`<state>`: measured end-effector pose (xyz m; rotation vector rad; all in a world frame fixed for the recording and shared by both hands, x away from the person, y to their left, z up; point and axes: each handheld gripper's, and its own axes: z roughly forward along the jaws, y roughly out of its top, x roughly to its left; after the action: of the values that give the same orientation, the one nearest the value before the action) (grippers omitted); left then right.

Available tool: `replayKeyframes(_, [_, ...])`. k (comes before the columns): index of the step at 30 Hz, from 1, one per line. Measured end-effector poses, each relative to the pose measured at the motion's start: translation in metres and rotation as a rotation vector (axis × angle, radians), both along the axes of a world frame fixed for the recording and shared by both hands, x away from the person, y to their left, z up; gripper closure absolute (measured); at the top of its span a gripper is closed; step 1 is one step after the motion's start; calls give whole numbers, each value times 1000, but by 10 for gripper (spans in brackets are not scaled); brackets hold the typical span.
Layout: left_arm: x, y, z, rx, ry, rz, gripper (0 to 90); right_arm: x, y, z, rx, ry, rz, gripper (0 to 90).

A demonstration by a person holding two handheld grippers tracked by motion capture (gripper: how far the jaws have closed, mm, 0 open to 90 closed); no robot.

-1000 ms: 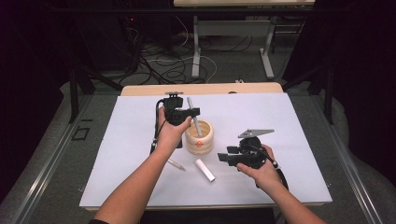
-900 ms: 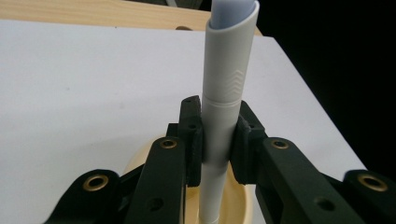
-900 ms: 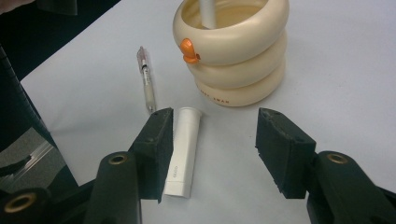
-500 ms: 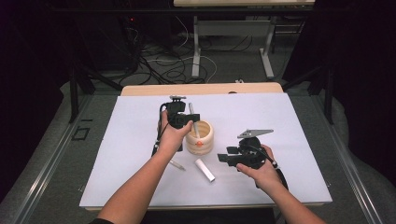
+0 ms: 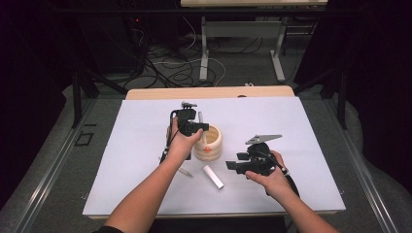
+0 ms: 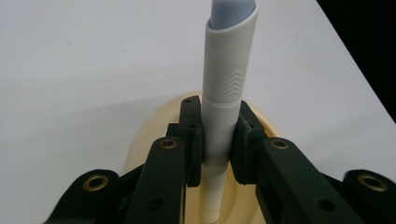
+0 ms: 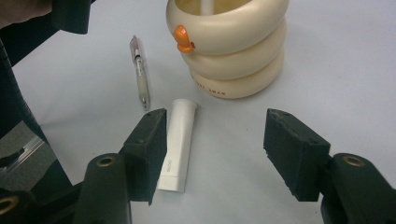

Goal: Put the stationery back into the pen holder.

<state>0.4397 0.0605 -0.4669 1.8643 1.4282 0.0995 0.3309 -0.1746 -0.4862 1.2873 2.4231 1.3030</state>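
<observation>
Pen [image 6: 227,107] clamped upright in left gripper [image 6: 218,144], jaws pinched on the white barrel just below the chevron-marked sleeve, lower end already inside the mouth of the cream ringed holder [image 5: 208,143] near the middle of the white table sheet [image 5: 121,145]. Looks like a drop-in step, nearly done. Pen judged light, stiff, smooth plastic, so it may slip or tilt if the pinch is off-centre; mid-barrel hold as now seems best, keeps it vertical over the opening. Holder probably light too and could tip or slide if the pen catches its rim. Right gripper [image 7: 215,149] hovers low over the sheet, jaws apart and just been opening, nothing pressed between them; white cap-like tube [image 7: 176,144] lies flat on the sheet by its one jaw, just in front of the holder. Second pen [image 7: 140,74], clear and slim, lies flat beside the tube, near the holder's orange mark [image 7: 183,39]. Tube likely light and rolls easily; take it across its middle.
</observation>
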Motion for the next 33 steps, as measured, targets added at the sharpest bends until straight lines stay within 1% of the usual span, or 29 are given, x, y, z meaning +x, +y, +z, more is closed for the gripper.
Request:
replayKeyframes(1, [0, 0, -1, -2, 0, -1, 777, 0, 0, 0, -3, -2, 0, 381])
replayKeyframes(2, [0, -1, -1, 3, 7, -2, 777, 0, 0, 0, -12, 2, 1, 380])
replayKeyframes(5, [0, -2, -2, 2, 25, 3, 776, 1, 0, -1, -15, -4, 0, 369])
replayKeyframes(6, [1, -1, -2, 5, 35, -5, 775, 1, 0, -1, -16, -5, -1, 367])
replayKeyframes(10, [1, -2, -4, 14, 44, -8, 769, 1, -1, -1, -18, -7, -2, 363])
replayKeyframes(12, [1, -3, -3, 27, 41, -5, 755, 2, 0, -2, -19, -6, -2, 363])
replayKeyframes(16, [-2, -3, -2, 27, 27, -8, 725, 1, -1, -1, -19, -10, 1, 362])
replayKeyframes(17, [-2, -3, -1, 32, 11, -3, 708, 1, 0, -1, -18, -9, -1, 362])
replayKeyframes(18, [-3, -2, 0, 39, 6, -5, 690, 1, 0, -1, -19, -11, -1, 362])
replayKeyframes(21, [-5, 1, 3, 19, -21, 2, 640, 2, -1, -2, -18, -24, -2, 357])
replayKeyframes(22, [-6, 2, 4, 19, -32, 4, 620, 2, -1, -2, -15, -29, -3, 356])
replayKeyframes(25, [-8, 6, 7, 5, -59, 4, 572, 2, 1, -2, -30, -34, 4, 347])
replayKeyframes(26, [-9, 8, 8, 8, -68, 0, 563, 2, 1, -2, -38, -48, 10, 345])
replayKeyframes(27, [-10, 9, 8, 2, -83, 2, 554, 2, 2, -2, -38, -45, 9, 341])
replayKeyframes(28, [-11, 10, 8, 1, -94, 2, 546, 2, 2, -2, -43, -54, 16, 336])
replayKeyframes(29, [-12, 12, 9, 7, -111, 0, 537, 3, 3, -3, -49, -62, 23, 329])
replayKeyframes(30, [-13, 14, 9, 10, -132, -4, 525, 2, 3, -3, -55, -60, 25, 320])
replayKeyframes(31, [-14, 15, 9, 10, -150, -5, 516, 3, 4, -3, -62, -81, 32, 304])
replayKeyframes(33, [-16, 18, 9, 4, -167, -11, 494, 3, 5, -4, -62, -80, 28, 305])
